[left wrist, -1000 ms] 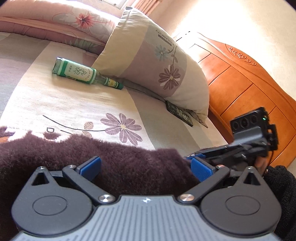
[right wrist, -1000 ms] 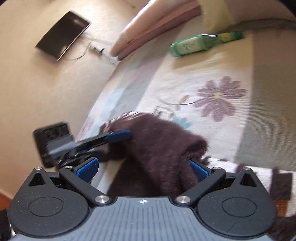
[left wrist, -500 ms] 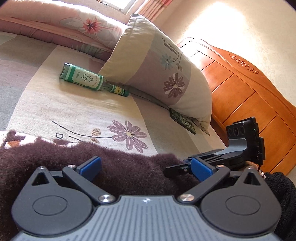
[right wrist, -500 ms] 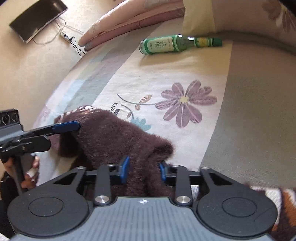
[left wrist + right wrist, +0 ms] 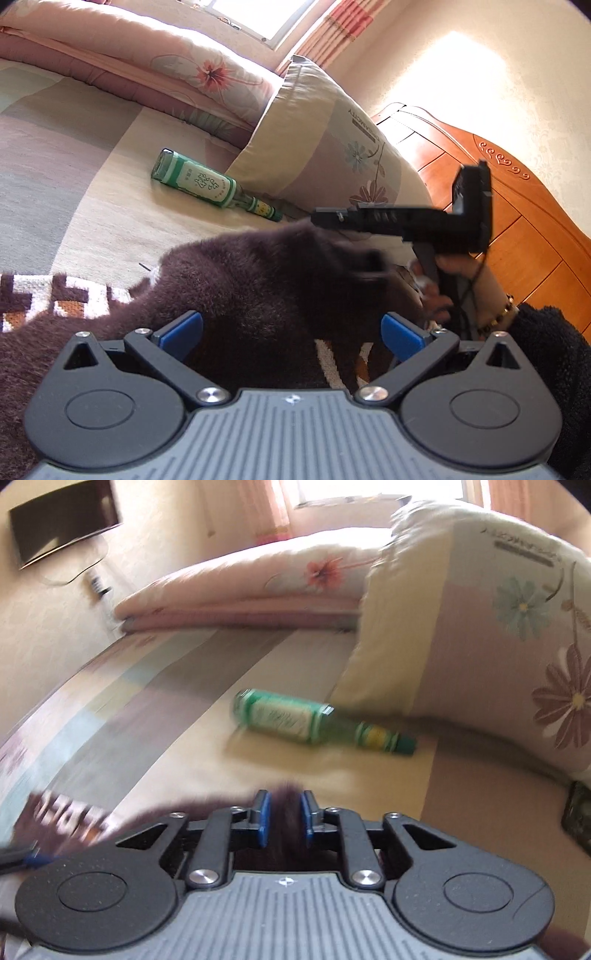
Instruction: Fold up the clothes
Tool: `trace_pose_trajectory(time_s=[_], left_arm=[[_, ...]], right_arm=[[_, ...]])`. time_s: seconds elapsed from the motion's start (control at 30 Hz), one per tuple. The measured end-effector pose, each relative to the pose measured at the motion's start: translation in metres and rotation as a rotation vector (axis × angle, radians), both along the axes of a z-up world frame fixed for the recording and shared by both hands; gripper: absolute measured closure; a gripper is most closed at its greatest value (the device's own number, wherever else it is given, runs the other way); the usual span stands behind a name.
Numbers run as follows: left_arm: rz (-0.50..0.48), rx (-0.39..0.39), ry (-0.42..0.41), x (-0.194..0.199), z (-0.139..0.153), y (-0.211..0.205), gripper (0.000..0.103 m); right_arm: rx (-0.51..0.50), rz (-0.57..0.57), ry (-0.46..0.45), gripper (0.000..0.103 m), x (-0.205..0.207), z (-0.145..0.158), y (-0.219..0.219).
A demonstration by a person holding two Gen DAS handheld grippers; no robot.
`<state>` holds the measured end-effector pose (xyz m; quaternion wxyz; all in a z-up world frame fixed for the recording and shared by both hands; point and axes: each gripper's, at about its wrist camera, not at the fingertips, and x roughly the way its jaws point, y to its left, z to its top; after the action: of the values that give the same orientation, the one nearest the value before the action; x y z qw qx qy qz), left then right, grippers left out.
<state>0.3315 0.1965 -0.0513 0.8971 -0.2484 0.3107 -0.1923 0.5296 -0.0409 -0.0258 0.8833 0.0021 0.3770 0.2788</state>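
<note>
Right hand-held gripper [image 5: 283,818] | pinching sweater [image 5: 258,280] | bottle [image 5: 295,720] (lying sideways) capped

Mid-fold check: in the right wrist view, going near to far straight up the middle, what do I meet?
right gripper pinching the dark brown fuzzy garment → bare striped bedsheet → green glass bottle lying on its side → folded pink floral quilt → window.

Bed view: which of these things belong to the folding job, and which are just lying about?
Job:
fuzzy brown sweater
right tongs, clamped on a fold of it
left tongs, open over it

Lying about:
green glass bottle
floral pillow
pink quilt
wooden headboard
</note>
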Motion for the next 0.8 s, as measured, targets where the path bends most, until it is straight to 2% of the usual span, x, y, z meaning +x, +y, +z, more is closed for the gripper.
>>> trace_pose_trajectory(time_s=[0.03,0.17,0.3,0.43,0.47,0.57,0.63,0.8], left_arm=[[-0.002,-0.001,0.002,0.001,-0.001,0.0,0.001],[-0.015,0.002,0.008,0.002,-0.003,-0.004,0.001],[-0.032,0.032,0.016,0.002,-0.005,-0.014,0.001],[-0.051,0.087,0.031,0.003,-0.009,-0.028,0.001],[-0.055,0.102,0.036,0.003,-0.012,-0.032,0.001],[-0.063,0.151,0.055,0.006,-0.019,-0.041,0.001],[-0.066,0.173,0.071,0.008,-0.026,-0.044,0.001],[-0.064,0.207,0.114,0.014,-0.04,-0.048,0.001]], right_arm=[[0.013,-0.023,-0.003,0.059,0.002,0.002,-0.003],[0.05,-0.046,0.002,0.047,-0.009,0.005,-0.022],[-0.043,-0.1,0.049,0.037,-0.039,-0.005,-0.052],[-0.161,-0.192,0.109,0.023,-0.067,-0.035,-0.089],[-0.195,-0.209,0.129,0.022,-0.07,-0.046,-0.095],[-0.244,-0.248,0.16,0.02,-0.068,-0.084,-0.104],[-0.223,-0.275,0.111,0.001,-0.061,-0.095,-0.102],[-0.206,-0.317,0.038,0.0,-0.016,-0.106,-0.088]])
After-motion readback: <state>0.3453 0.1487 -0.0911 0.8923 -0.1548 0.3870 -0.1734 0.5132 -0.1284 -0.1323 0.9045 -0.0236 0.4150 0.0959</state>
